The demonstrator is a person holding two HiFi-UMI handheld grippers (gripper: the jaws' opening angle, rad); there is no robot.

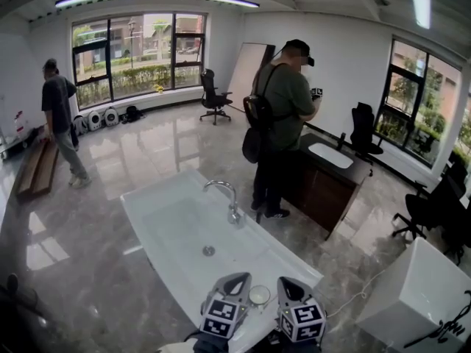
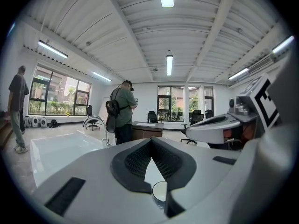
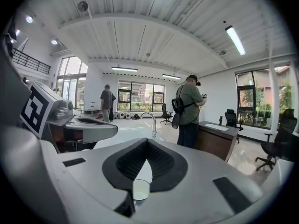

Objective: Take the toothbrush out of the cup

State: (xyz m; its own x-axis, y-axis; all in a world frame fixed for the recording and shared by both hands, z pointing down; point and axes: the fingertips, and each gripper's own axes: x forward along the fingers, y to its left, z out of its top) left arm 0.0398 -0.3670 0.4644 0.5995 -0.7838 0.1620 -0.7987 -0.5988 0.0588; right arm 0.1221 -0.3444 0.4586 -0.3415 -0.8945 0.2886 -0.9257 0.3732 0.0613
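Observation:
A small round clear cup [image 1: 259, 295] stands on the near corner of the white washbasin counter [image 1: 294, 269], between my two grippers. I see no toothbrush in any view. My left gripper [image 1: 235, 279] is just left of the cup and my right gripper [image 1: 288, 282] just right of it, both raised above the counter and pointing away from me. In the left gripper view the jaws [image 2: 151, 143] meet at their tips with nothing between them, and the cup [image 2: 160, 193] shows below. In the right gripper view the jaws [image 3: 148, 143] are likewise shut and empty above the cup [image 3: 140, 189].
A chrome faucet [image 1: 229, 198] rises at the far side of the long white basin [image 1: 184, 226]. A person with a backpack [image 1: 283, 123] stands at a dark cabinet [image 1: 327, 182] beyond it. Another person [image 1: 60, 116] walks at the far left. Office chairs line the windows.

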